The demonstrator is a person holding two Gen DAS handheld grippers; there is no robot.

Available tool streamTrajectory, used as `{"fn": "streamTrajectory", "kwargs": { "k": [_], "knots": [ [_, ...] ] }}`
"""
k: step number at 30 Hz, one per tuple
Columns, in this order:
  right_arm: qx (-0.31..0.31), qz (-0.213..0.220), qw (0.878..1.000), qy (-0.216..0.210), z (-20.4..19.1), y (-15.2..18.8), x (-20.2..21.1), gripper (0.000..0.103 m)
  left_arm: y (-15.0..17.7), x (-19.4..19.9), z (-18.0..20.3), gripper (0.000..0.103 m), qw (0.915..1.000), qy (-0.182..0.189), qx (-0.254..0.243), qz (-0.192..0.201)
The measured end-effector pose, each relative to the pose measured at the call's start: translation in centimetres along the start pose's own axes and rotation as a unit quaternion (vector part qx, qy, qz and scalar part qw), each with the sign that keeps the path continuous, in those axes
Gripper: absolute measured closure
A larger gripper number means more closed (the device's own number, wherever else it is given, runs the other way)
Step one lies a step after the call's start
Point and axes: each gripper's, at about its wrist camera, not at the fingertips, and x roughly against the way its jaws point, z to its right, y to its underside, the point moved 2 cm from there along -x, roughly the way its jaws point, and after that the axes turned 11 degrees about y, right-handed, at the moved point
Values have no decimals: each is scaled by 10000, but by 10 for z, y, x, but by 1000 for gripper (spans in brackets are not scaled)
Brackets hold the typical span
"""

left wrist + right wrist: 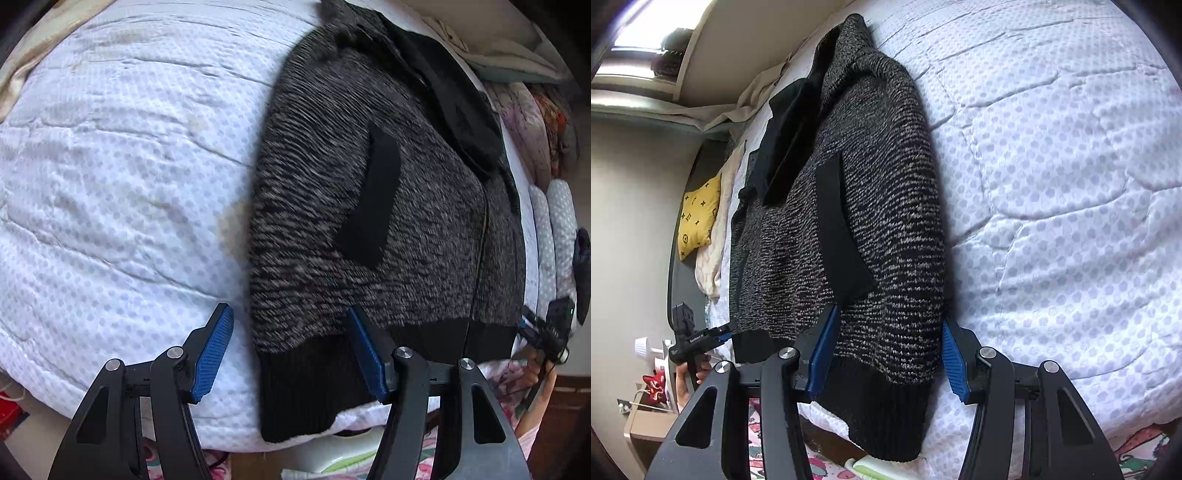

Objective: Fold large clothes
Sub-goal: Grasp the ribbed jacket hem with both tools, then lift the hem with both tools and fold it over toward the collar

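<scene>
The left gripper (291,354) has its blue-padded jaws standing apart, straddling the near left corner of the black ribbed hem (314,387) of a knitted jacket (369,206); the pads do not press on the cloth. One pad hangs over the bare quilt just beside the hem's edge, the other over the hem itself.

The right gripper (886,354) likewise has its jaws apart, set on either side of the jacket's near right corner, where the ribbed hem (882,402) runs between the two pads. Whether either pad touches the knit I cannot tell; the cloth shows no pinch.

The jacket, a black-and-grey flecked knit (871,206) with a black welt pocket (842,229) and a dark collar lining (790,140), lies folded lengthwise on a white quilt with pale blue dots (1052,184), its hem at the near edge of the bed and its collar at the far end. In the right wrist view a yellow patterned cushion (698,218) lies at the bed's far side, and a hand (690,373) holds the other gripper near the hem's left corner.
</scene>
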Motion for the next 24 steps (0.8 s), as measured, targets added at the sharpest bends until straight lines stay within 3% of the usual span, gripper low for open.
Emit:
{"fn": "streamTrajectory", "kwargs": {
  "k": [3,7,11,13,16,24],
  "knots": [
    [106,-80,9999,-51,-5,3,-4,52,11,-6,10,40,9997,87,-194,-112],
    [77,-298,9991,-290,-9,8,-11,63,7,-7,5,64,9994,339,-96,-14],
    [53,-567,9970,-525,-7,14,-18,73,3,-7,-4,68,9979,616,186,-12],
    [81,-682,9956,-639,-9,16,-20,78,-1,-8,-2,87,9972,723,199,-34],
    [174,-755,9948,-654,-13,18,-25,92,1,-7,5,90,9967,807,88,6],
    [189,92,9913,-1299,-23,2,7,95,-7,17,15,91,9834,1722,216,533]
  ]
}}
